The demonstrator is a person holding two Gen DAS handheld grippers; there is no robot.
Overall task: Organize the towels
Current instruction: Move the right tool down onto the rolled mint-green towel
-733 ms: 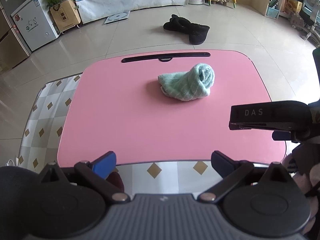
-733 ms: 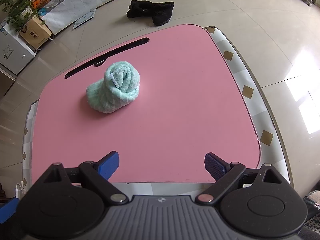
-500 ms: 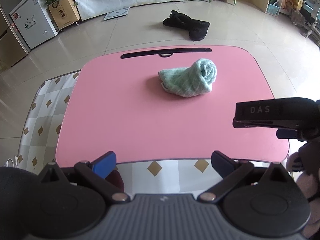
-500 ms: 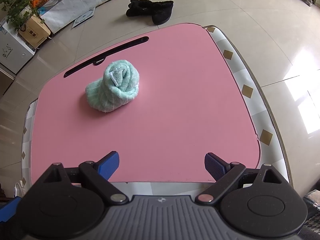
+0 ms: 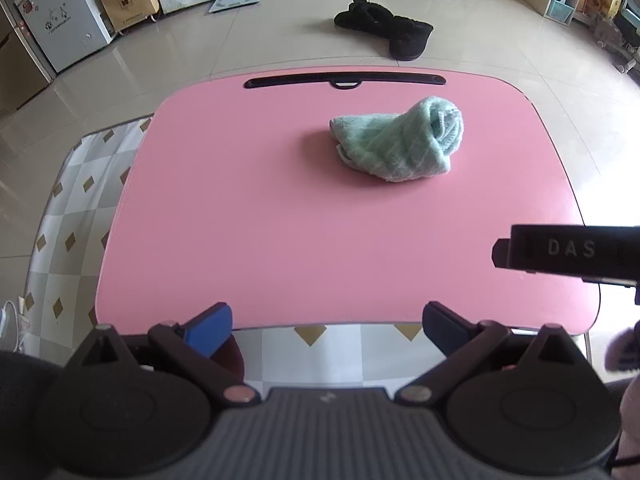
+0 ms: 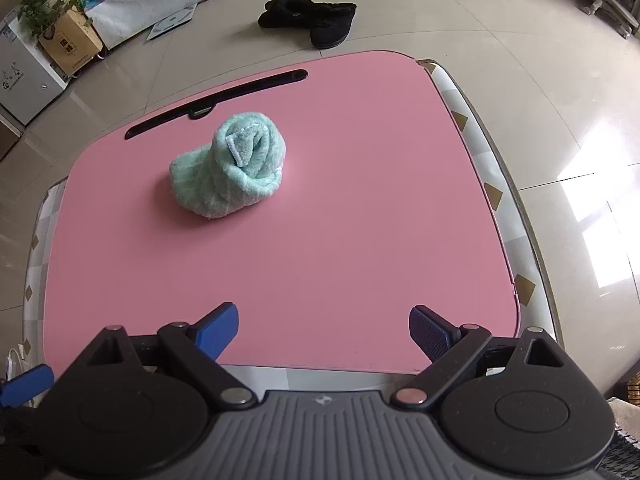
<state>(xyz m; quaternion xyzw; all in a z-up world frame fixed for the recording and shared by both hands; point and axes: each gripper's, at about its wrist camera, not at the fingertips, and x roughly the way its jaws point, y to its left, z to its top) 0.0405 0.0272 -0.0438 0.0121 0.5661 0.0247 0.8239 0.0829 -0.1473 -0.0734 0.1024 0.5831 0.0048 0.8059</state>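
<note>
Two grippers sit at the bottom of their own views, and both of yours are empty: the left gripper [image 5: 326, 330] has its blue pads spread apart over the near edge of the pink table [image 5: 280, 240], and the right gripper [image 6: 323, 330] is likewise parted with nothing between its fingers. At the right edge of the left view, a black bar marked DAS juts in over the table's corner; it looks like part of your other tool, so mind the two do not cross. Farther up, the mint-green towel [image 6: 228, 168] lies alone above the middle of the pink top, loosely rolled into a lumpy bundle, well apart from both grippers. Behind it, a black slot handle [image 5: 345, 80] runs along the far edge. Beyond the table, a pair of black slippers [image 5: 386, 30] rests on the tiled floor. Judging by this, you are at the approach: nothing is gripped yet. Your next move probably calls for reaching forward and down to the bundle, then pinching a free edge or corner so you can spread it flat before folding.
</note>
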